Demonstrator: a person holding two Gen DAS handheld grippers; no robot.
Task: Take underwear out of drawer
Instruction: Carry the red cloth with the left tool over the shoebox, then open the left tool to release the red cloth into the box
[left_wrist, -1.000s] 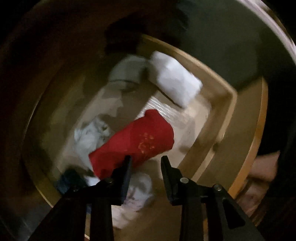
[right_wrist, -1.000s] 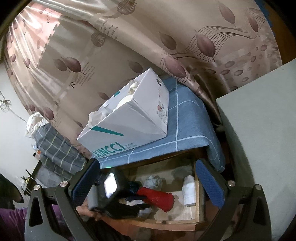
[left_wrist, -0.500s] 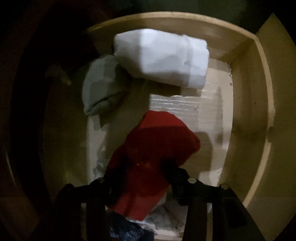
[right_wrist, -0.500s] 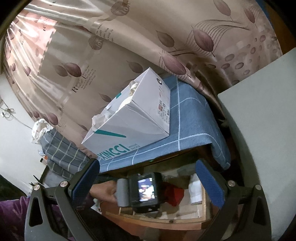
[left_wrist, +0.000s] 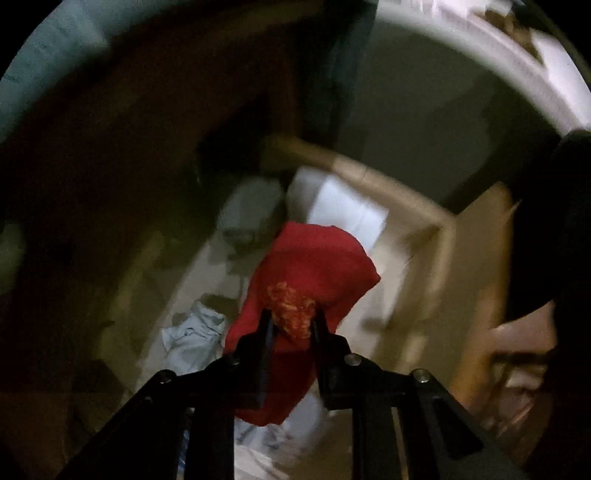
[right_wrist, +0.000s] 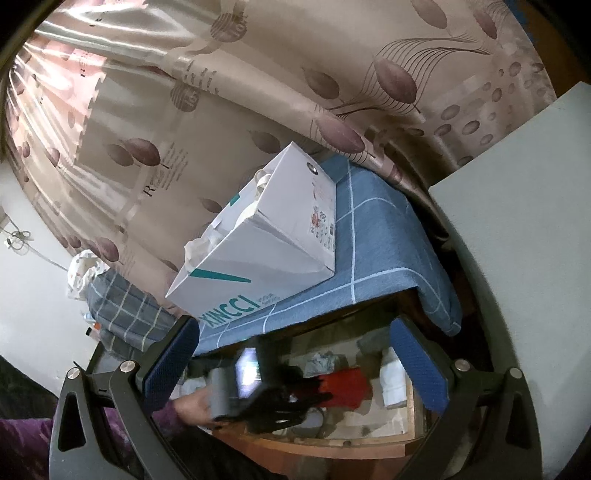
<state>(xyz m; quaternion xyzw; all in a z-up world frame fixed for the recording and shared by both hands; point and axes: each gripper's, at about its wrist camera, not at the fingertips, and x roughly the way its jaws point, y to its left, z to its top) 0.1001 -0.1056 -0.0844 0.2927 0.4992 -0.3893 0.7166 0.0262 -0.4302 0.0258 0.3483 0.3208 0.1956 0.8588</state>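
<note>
The red underwear (left_wrist: 314, 266) with an orange print hangs bunched between the fingers of my left gripper (left_wrist: 291, 321), just above the open wooden drawer (left_wrist: 388, 177). Its jaws are closing and pinch the fabric. In the right wrist view the left gripper (right_wrist: 321, 387) points down into the drawer (right_wrist: 314, 439) with the red underwear (right_wrist: 345, 386) at its tips. My right gripper (right_wrist: 291, 328) hovers in front of the drawer, open, its blue pads (right_wrist: 417, 362) wide apart with nothing between them.
A folded white cloth (left_wrist: 343, 210), a grey cloth (left_wrist: 251, 210) and a pale crumpled cloth (left_wrist: 192, 336) lie in the drawer. Above it a white box (right_wrist: 266, 254) rests on a blue checked cover (right_wrist: 380, 251). A pale panel (right_wrist: 517, 221) stands at the right, a curtain behind.
The left gripper went down onto the red underwear, narrowed its jaws around it and has come up with the cloth. The right gripper has stayed about where it was.
</note>
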